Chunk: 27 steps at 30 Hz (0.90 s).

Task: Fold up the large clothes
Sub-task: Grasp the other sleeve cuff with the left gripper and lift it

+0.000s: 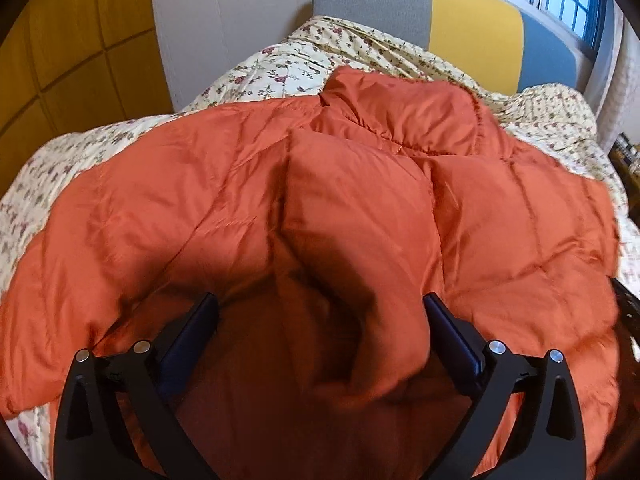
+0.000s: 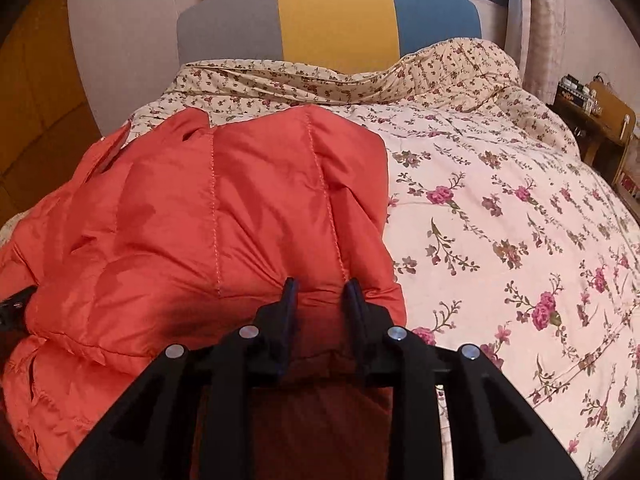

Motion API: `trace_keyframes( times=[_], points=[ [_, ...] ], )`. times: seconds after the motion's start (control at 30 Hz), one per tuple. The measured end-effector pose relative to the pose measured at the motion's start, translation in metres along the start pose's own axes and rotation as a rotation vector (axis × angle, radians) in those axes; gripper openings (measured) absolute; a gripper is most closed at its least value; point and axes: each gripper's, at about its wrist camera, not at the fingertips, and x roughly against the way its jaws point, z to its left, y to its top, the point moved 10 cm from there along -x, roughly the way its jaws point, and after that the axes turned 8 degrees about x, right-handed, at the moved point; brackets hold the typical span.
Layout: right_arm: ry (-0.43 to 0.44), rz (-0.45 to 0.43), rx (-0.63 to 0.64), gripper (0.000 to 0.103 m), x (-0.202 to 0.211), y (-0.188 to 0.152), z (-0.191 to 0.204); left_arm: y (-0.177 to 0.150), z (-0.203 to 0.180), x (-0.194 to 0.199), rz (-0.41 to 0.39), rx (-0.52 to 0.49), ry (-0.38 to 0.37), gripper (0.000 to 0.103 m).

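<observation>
An orange quilted puffer jacket (image 1: 360, 184) lies on the floral bedspread (image 1: 280, 68). In the left wrist view my left gripper (image 1: 320, 308) is open, its jaws wide apart over a raised fold of the jacket that bulges between them. In the right wrist view the jacket (image 2: 224, 208) fills the left half, with one part folded over. My right gripper (image 2: 320, 288) is shut on the jacket's puffy near edge, the fabric pinched between the fingers. A bit of the left gripper shows at the left edge (image 2: 12, 304).
The bed's headboard (image 2: 336, 20) has grey, yellow and blue panels. A wooden nightstand (image 2: 600, 120) stands at the right. A yellow wardrobe (image 1: 72, 40) stands at the left. Bare floral bedspread (image 2: 500, 220) stretches to the right of the jacket.
</observation>
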Motion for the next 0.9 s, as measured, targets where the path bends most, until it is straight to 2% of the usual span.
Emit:
trace_keyframes(
  times=[0.23, 0.33, 0.47, 0.73, 0.9],
  points=[
    [-0.026, -0.001, 0.014, 0.028, 0.001, 0.000, -0.001, -0.008, 0.042, 0.048, -0.058, 0.140, -0.072, 0.100],
    [-0.034, -0.001, 0.020, 0.028, 0.001, 0.000, -0.001, -0.008, 0.071, 0.075, -0.124, 0.210, -0.060, 0.100],
    [-0.033, -0.001, 0.021, 0.028, 0.001, 0.001, -0.002, -0.011, 0.121, 0.103, -0.184, 0.282, 0.022, 0.100],
    [-0.034, -0.001, 0.021, 0.029, 0.001, 0.001, -0.002, -0.042, 0.230, 0.146, -0.227, 0.537, 0.095, 0.100],
    [-0.033, -0.001, 0.021, 0.029, 0.001, 0.001, -0.002, -0.071, 0.279, 0.169, -0.271, 0.769, 0.021, 0.100]
  ],
)
